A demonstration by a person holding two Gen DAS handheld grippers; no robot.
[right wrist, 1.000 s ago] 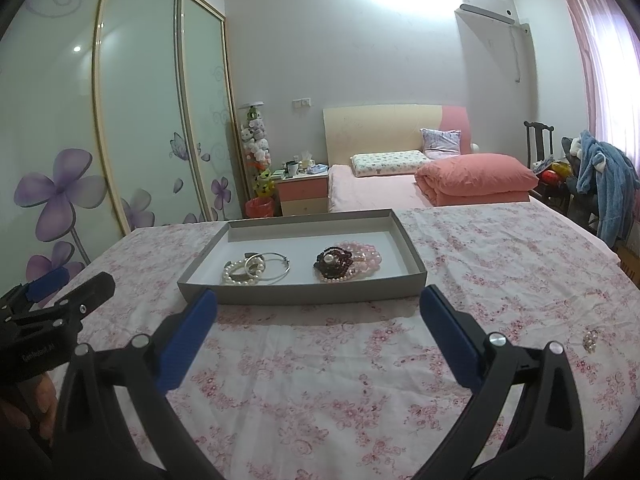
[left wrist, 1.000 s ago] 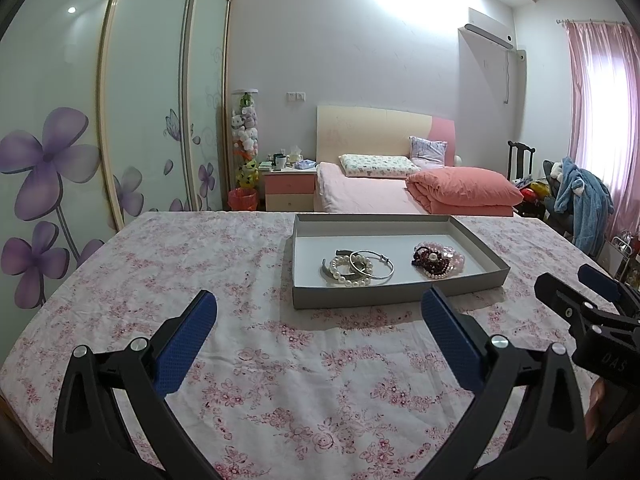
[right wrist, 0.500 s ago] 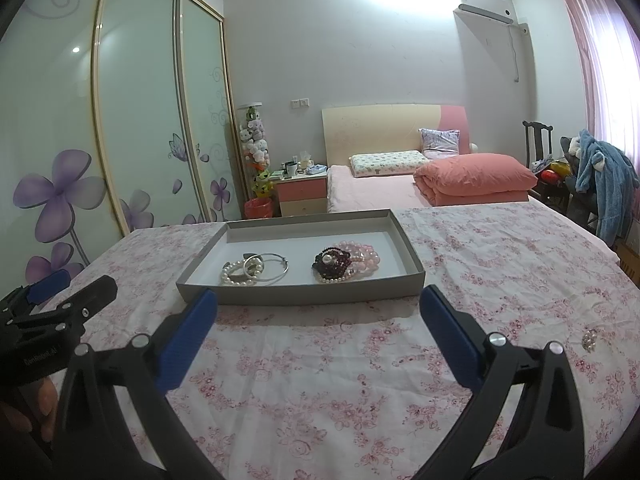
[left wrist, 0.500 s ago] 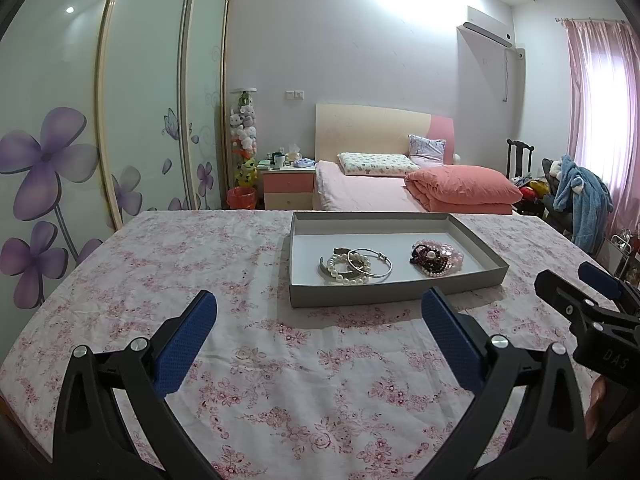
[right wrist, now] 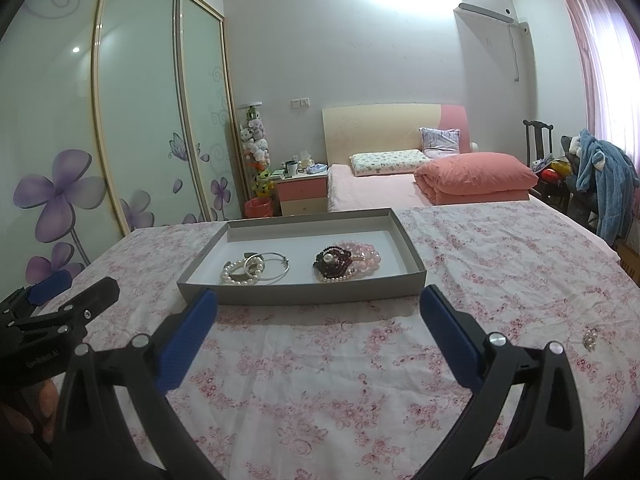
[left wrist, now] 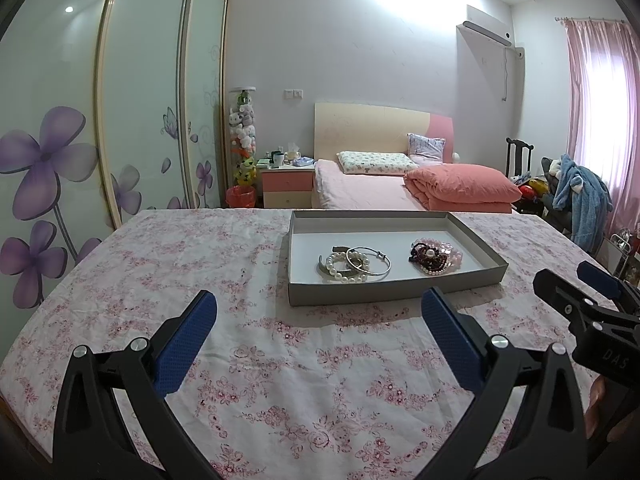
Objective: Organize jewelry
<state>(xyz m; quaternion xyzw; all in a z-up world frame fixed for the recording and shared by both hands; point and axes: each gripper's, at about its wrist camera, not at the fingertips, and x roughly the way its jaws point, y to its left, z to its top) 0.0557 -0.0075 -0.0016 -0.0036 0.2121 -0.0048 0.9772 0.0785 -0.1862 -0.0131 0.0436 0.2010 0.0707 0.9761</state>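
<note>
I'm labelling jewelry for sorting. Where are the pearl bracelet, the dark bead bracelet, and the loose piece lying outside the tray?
pearl bracelet point(left wrist: 345, 273): left wrist view, front pearls.
dark bead bracelet point(right wrist: 334, 262): right wrist view, dark beads.
loose piece point(right wrist: 590, 338): right wrist view, its middle, on the tablecloth.

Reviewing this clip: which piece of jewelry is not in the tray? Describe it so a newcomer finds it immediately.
Start at the grey tray on the flowered tablecloth, then look right along the cloth toward the table's right edge. There a small pearly, sparkly piece lies alone. Unlike the pearl and silver bracelets and the dark and pink beaded bracelets, it lies outside the tray.
</note>
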